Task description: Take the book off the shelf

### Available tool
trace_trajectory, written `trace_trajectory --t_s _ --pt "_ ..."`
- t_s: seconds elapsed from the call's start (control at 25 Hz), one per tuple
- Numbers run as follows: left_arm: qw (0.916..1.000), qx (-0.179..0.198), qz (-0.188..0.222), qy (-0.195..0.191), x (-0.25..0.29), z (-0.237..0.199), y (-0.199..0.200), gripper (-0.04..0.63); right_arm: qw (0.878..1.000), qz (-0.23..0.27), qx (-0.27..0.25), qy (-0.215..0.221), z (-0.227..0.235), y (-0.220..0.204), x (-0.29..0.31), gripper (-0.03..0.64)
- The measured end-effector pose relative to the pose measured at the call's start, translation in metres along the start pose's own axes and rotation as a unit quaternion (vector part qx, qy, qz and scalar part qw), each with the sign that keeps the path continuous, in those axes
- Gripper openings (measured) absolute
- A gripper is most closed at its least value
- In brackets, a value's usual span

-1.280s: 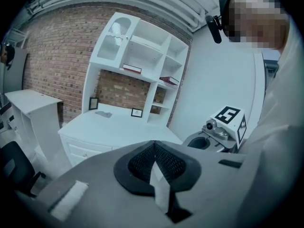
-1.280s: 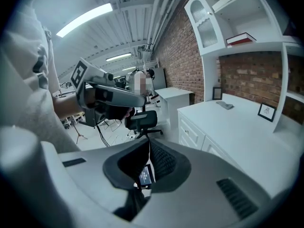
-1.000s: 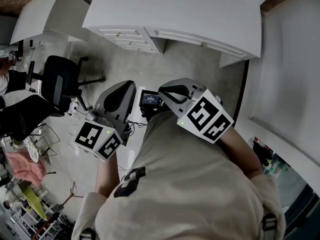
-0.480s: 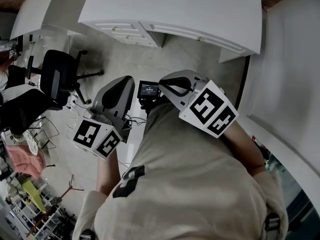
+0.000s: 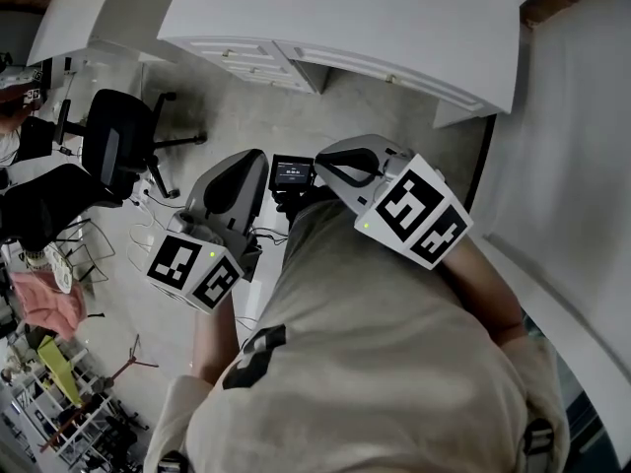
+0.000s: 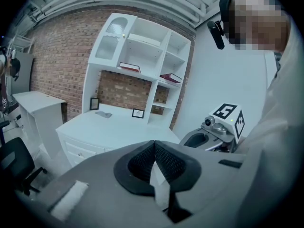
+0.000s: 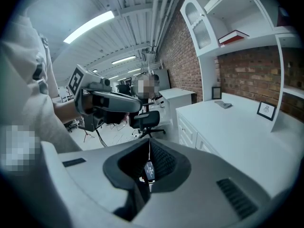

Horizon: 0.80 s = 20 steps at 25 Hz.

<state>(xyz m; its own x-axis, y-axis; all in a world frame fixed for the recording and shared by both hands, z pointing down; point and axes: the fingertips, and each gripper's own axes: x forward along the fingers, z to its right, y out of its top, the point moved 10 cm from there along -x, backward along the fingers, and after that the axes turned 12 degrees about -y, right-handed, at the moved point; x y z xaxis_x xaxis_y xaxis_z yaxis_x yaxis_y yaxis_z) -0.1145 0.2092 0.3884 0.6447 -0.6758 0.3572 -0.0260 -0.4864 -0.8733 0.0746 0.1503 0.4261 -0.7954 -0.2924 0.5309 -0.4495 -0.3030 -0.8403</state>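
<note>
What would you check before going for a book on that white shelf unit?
1. Left gripper empty: ok, jaws together on nothing.
2. Right gripper empty: ok, likewise.
3. Jaws open for a grasp: not ok, both are shut.
4. Book found: ok, a red book lies on the shelves, a second book further right.
5. Close enough: probably not ok, bare floor lies between the person and the desk.
6. Which book is meant: cannot tell.
</note>
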Motion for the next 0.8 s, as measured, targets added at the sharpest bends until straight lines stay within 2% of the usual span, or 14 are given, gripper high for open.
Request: trace_trajectory --t_s 0.4,0.6,0.8 --pt "1.0000 -0.004 -0.005 0.007 0.015 0.014 -0.005 0.005 1.000 -0.004 0.026 0.002 0.012 -0.019 -0.009 0.005" --pt "0.9997 -0.018 -0.014 0.005 0.020 0.004 -0.009 0.005 0.999 -0.021 0.048 0.010 0.013 -0.029 0.002 0.005" --pt "0.9998 -0.016 -0.007 -0.013 0.031 -0.018 -0.004 0.005 0.998 -0.027 0.050 -0.007 0.025 -0.024 0.016 0.005"
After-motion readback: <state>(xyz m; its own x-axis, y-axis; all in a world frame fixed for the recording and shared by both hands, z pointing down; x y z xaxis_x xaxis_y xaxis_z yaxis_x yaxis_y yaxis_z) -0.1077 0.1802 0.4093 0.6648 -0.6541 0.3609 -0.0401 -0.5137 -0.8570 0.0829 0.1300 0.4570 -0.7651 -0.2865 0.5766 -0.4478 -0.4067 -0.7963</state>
